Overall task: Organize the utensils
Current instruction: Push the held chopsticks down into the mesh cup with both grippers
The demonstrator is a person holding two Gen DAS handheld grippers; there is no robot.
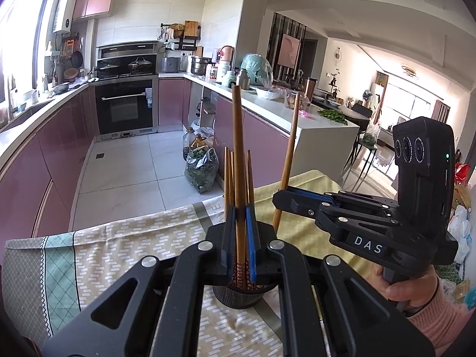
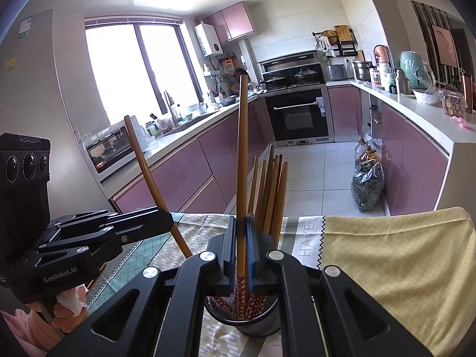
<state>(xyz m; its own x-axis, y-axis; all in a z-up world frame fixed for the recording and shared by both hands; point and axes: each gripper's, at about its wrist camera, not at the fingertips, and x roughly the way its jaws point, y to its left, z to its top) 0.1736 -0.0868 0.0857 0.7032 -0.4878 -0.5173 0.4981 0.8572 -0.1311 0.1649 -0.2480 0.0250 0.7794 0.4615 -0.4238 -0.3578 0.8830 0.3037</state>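
We see both grippers clamped, each on one wooden chopstick. Left gripper (image 1: pixel 241 238) pinches its chopstick (image 1: pixel 237 148) upright over the black mesh holder (image 1: pixel 238 296); right gripper (image 2: pixel 242 247) pinches another chopstick (image 2: pixel 242 148) there too. More chopsticks (image 2: pixel 272 190) stand in the holder on the patterned tablecloth (image 1: pixel 119 247).

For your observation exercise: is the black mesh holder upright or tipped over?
Upright: the black mesh holder stands on the tablecloth, chopsticks pointing upward.
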